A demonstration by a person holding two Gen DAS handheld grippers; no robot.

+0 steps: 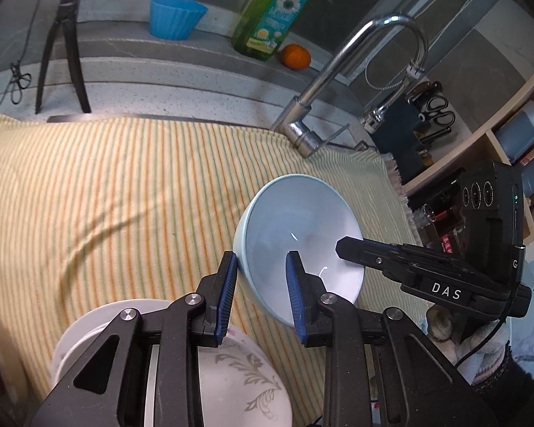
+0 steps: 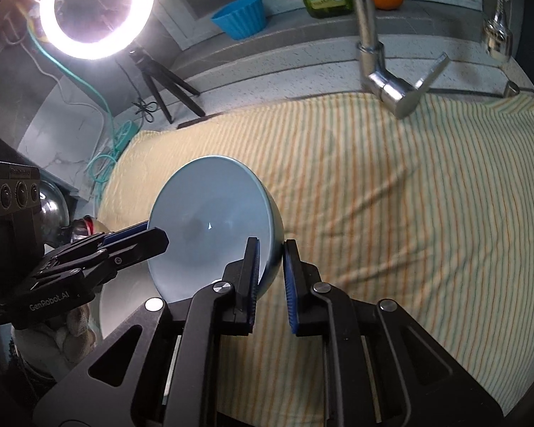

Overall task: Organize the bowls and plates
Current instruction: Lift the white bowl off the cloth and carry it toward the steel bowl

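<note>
Home kitchen, faucet, dish soap bottle, knife block

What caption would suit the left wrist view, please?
Both grippers, left gripper and right gripper, clamp the pale blue bowl above the striped cloth.

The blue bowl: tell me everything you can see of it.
The blue bowl is pale blue, glossy, ceramic-looking, round, deep and empty, with a small glint inside. It is tilted, opening toward the cameras, above the striped cloth. The left gripper clamps its rim on one side, the right gripper on the other.
</note>
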